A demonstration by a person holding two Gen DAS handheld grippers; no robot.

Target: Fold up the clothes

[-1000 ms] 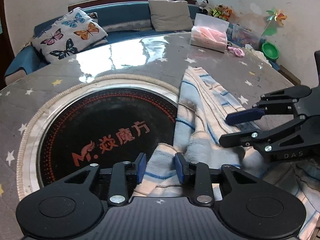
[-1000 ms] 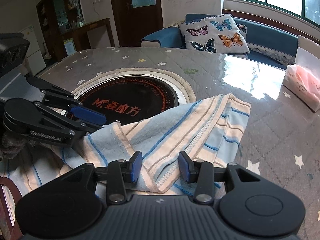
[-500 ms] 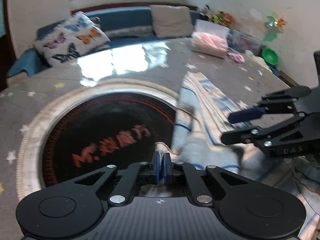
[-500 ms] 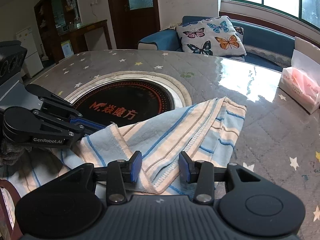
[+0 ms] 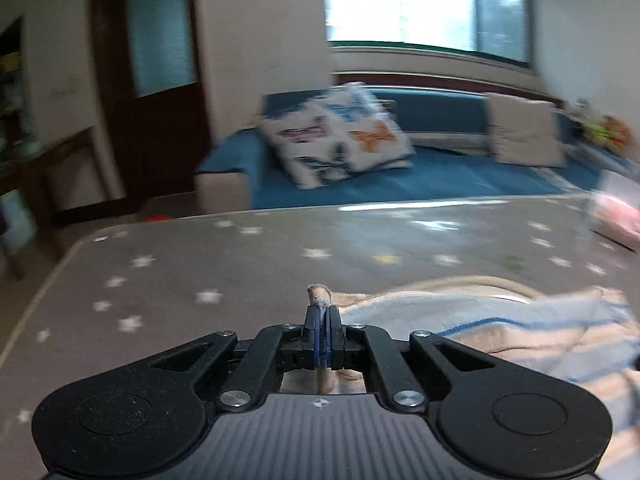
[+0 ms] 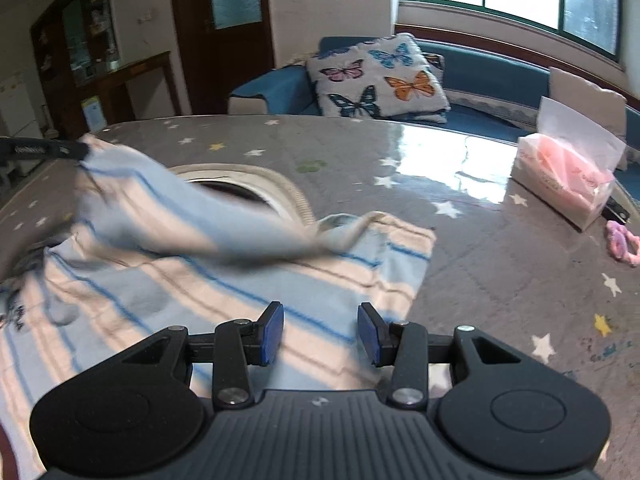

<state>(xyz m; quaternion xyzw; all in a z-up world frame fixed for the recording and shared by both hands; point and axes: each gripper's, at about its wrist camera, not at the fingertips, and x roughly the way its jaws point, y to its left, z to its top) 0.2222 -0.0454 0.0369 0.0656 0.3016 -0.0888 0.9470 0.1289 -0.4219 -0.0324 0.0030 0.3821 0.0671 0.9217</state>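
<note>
Left tool (image 5: pixel 321 326) has its blue pads pressed tight together, pinching a corner of the striped garment (image 6: pixel 224 280), and a little nub of cloth pokes up past the tips. In the right wrist view the same tool shows at the far left edge, holding that corner up off the desk (image 6: pixel 500 264), so a flap of the cloth stretches from there down toward the middle, pretty blurry. The rest of the garment (light blue and cream with thin darker blue stripes) lies spread on the grey star-print desk, covering most of the round inset plate (image 6: pixel 256 184) in the middle; only part of its pale rim and a dark sliver show.

Right tool (image 6: pixel 320 334) hangs over the near part of the garment with its pads spread apart. Cloth shows in the gap below them, but the pads aren't squeezing anything.

Other stuff: a tissue pack (image 6: pixel 568 176) with pink contents sits on the desk off to the right, well apart from the garment, and a small pink thing (image 6: pixel 622 242) lies near the right edge, can't tell what it is. Behind the desk there's a blue sofa (image 6: pixel 480 76) with a butterfly pillow (image 6: pixel 380 80) on it.
</note>
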